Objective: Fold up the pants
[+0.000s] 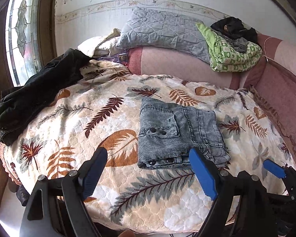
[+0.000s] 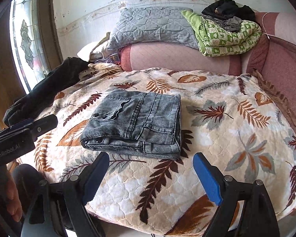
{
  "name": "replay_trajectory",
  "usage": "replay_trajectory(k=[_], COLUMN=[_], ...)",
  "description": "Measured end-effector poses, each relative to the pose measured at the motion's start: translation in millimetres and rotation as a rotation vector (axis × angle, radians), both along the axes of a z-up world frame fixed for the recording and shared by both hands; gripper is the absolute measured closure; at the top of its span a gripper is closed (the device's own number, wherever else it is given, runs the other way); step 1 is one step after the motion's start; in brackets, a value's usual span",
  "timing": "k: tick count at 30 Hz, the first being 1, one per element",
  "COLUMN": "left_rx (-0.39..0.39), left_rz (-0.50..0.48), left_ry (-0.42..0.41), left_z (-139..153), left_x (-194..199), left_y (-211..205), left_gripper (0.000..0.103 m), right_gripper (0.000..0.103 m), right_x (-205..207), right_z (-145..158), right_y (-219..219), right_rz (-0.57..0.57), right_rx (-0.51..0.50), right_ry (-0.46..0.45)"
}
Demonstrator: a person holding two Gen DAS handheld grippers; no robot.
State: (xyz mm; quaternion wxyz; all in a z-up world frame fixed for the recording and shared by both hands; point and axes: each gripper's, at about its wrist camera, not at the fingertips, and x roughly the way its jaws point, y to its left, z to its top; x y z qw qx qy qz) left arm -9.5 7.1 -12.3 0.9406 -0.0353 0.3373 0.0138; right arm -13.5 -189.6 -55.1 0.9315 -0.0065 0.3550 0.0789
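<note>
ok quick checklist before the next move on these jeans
1. Grey washed denim jeans folded into a compact stack: ok.
2. Left gripper jaws open, nothing between them: ok.
3. Right gripper jaws open, clear of the jeans: ok.
4. Jeans lying fully on the leaf-print fleece blanket, away from its edges: ok.
5. Fold edges aligned underneath: cannot tell.

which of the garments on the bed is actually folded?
The grey-blue jeans, a flat squared stack mid-blanket. The black garment at the left edge lies crumpled, and the black clothes on the green quilt are heaped.
</note>
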Motion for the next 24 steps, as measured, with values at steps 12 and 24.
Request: replay_trajectory(k=[12, 24], left_rx=[0.037, 0.017], left_rz=[-0.031, -0.06], left_ry=[0.002, 0.017], left_z=[2.9, 8.0], left_x=[-5.4, -4.6], left_y=[-14.2, -16.2], left_gripper=[0.018, 0.017], right_gripper=[0.014, 0.014], right_x=[0.4, 2.9], right_z=[7.6, 15.9], right_y=[-4.0, -0.4], right_rz=[-0.013, -0.012], right_rx=[-0.014, -0.035], right_ry=[-0.019, -0.034])
